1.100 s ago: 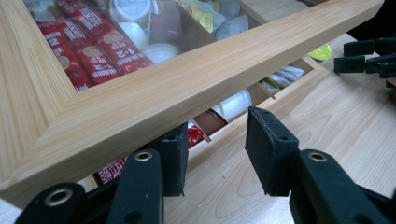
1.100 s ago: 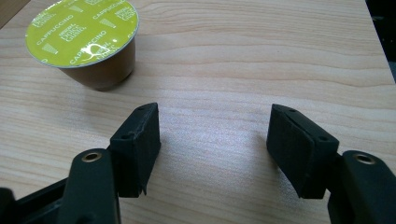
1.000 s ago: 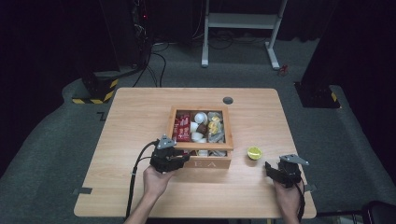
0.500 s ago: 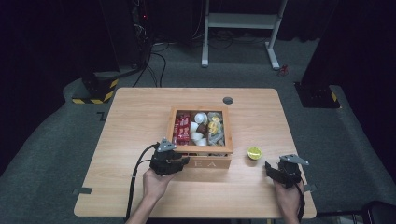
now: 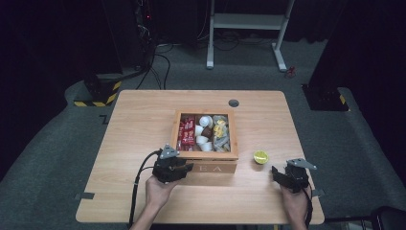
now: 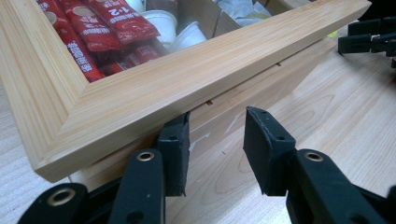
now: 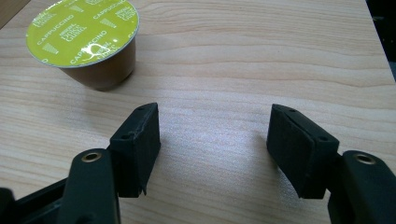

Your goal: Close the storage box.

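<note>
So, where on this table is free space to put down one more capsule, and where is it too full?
Bare wood lies left of the wooden tea box up to the table edge, behind the box around the round hole, and right of the cappuccino capsule. It is crowded inside the box and along its front, where the left gripper sits; the right gripper stands near the capsule.

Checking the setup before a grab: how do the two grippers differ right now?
The left gripper sits against the wooden box, jaws narrowly apart at its front corner; the right gripper rests on bare table, jaws spread wider, short of the cappuccino capsule. Both are open, holding nothing.
</note>
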The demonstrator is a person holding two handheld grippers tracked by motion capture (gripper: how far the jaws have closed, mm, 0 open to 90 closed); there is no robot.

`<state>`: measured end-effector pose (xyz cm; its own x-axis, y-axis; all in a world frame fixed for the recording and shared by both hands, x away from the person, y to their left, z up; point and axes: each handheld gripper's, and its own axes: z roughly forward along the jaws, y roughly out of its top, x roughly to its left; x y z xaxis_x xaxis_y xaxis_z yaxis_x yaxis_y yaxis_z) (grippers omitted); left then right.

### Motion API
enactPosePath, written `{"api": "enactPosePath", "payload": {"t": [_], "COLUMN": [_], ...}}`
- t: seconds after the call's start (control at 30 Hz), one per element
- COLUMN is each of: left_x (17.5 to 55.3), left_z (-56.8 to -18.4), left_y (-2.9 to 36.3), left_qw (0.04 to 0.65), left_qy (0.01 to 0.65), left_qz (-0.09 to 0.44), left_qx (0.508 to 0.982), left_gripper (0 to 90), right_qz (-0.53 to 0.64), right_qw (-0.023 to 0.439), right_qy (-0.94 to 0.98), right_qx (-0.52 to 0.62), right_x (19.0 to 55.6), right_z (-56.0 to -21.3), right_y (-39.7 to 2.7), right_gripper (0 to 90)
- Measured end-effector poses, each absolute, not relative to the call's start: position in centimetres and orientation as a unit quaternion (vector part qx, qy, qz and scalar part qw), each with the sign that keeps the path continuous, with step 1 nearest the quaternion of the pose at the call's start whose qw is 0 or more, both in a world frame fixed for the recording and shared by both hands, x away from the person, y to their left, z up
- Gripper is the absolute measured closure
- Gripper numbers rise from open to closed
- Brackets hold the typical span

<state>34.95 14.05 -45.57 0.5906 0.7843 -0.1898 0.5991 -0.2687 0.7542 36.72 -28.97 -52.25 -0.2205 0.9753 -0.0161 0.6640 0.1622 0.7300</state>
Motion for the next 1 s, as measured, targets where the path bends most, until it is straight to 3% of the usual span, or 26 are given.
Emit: {"api": "enactPosePath", "payload": {"t": [1.0], "left_x": [34.38], "left_z": [-46.54], "left_y": [14.55], "left_qw": [0.412], "left_qy": [0.437], "left_qz": [0.098], "left_qx": [0.794], "left_gripper": [61.9], "right_qz": [0.306], "right_qw": [0.254], "right_qy": [0.719], "right_qx": [0.570], "right_x": [36.71], "right_z": [-52.26], "right_y": [-28.97], "right_gripper": [34.8]}}
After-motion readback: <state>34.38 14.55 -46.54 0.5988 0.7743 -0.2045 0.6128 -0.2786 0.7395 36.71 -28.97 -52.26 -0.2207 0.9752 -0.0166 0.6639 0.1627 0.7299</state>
